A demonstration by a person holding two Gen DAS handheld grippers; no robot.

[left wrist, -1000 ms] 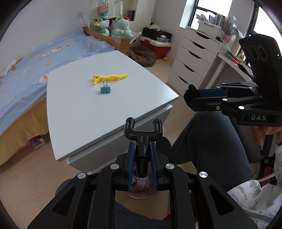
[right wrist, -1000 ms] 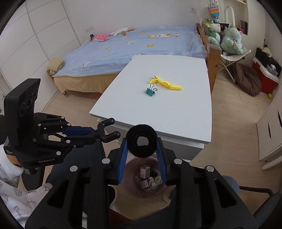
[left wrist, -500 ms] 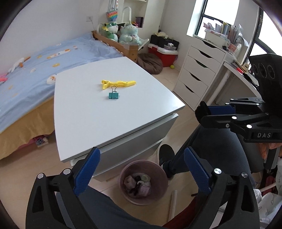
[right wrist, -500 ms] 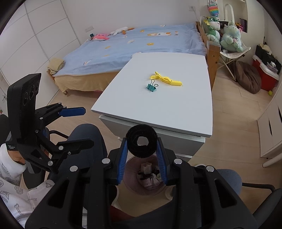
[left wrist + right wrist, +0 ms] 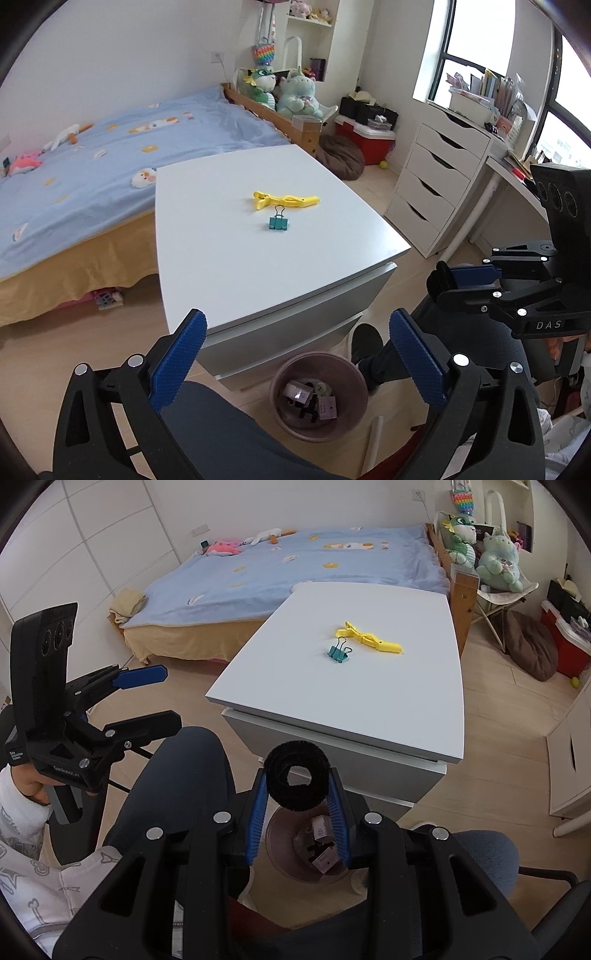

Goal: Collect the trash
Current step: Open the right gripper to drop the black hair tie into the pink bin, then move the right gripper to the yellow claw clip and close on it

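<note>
Above the round pink plastic waste bin [image 5: 280, 853], the black fuzzy ring [image 5: 297, 779] is clamped in the right gripper [image 5: 297, 814]; a release made off-centre could drop it onto the floor. The left gripper [image 5: 295, 354] is spread wide and empty.

Binder clip [image 5: 278, 223] just before clothespin [image 5: 286, 200] on table [image 5: 229, 266]

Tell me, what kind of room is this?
Most likely a child's bedroom. There is a bed with a blue cartoon blanket, stuffed animals sitting by its end, and a white chest of drawers under the window.
</note>
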